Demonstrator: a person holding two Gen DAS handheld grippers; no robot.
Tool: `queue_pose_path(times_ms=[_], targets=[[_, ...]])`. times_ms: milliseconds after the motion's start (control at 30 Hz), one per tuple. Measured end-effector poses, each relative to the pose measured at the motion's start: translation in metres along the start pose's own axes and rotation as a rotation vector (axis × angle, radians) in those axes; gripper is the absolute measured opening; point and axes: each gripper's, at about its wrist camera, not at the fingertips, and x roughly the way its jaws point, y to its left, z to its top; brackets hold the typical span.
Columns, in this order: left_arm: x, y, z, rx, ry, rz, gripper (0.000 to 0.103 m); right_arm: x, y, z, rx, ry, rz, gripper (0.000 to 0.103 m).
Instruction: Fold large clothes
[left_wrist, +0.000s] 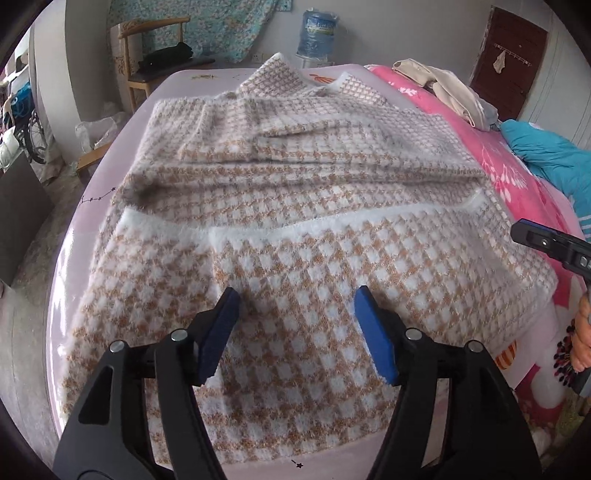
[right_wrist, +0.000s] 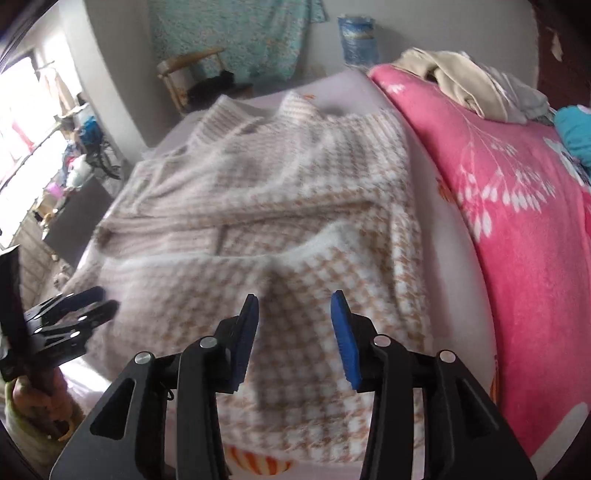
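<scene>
Two views inspected. Left wrist: we find the checked sweater (left_wrist: 295, 206) spread on a lilac bed (left_wrist: 74, 258), chair (left_wrist: 147, 55) and water jug (left_wrist: 317, 33) behind; left gripper (left_wrist: 295, 299) gapes, empty. Right wrist: pink blanket (right_wrist: 517, 206) alongside; right gripper (right_wrist: 295, 306) parted, empty, above the sweater.

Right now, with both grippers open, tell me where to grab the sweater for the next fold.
Take the near hem of the sweater, one corner per gripper: left gripper at the left corner, right gripper at the right. Come in low from the near bed edge. The hem lies flat and free there, while the sleeves are already folded across the middle, so lifting the hem probably carries it toward the collar.
</scene>
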Motion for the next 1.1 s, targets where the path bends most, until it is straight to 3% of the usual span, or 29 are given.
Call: queue_pose_path(times_ms=[67,133,200,233,300,500,600,767,867,967,1100], targets=[[0.001,0.001,0.0,-0.011,0.004,0.0,0.064,-0.001,0.021,-0.009,-0.097,-0.003,0.032,0.044],[0.001,0.0,0.0,-0.007,0.005,0.014,0.065,0.015,0.032,-0.023,-0.168,0.047,-0.006,0.044],[0.001,-0.002,-0.001,-0.002,0.007,0.023,0.066,0.039,0.033,-0.036,-0.175,0.109,-0.05,0.044],[0.002,-0.003,-0.002,0.002,0.01,0.027,0.066,0.036,0.036,-0.04,-0.182,0.074,-0.057,0.045],[0.002,-0.006,0.0,0.009,0.016,0.041,0.067,0.033,0.041,-0.037,-0.196,0.085,-0.076,0.045],[0.003,-0.004,0.002,0.002,0.027,0.042,0.068,0.001,0.054,-0.032,-0.225,-0.019,0.068,0.044],[0.004,-0.005,0.002,0.002,0.024,0.047,0.068,0.027,0.063,-0.044,-0.275,0.055,0.039,0.044],[-0.006,-0.008,0.002,0.019,0.02,0.062,0.068,0.036,0.054,-0.046,-0.207,0.08,0.073,0.045],[-0.018,-0.014,-0.001,0.052,0.005,0.056,0.075,0.034,0.054,-0.049,-0.222,0.071,0.063,0.045],[-0.014,-0.019,-0.01,0.084,0.039,0.069,0.08,0.035,0.054,-0.048,-0.211,0.076,0.065,0.045],[-0.004,-0.014,-0.016,0.038,0.065,0.077,0.087,0.029,0.053,-0.039,-0.193,0.085,0.062,0.046]])
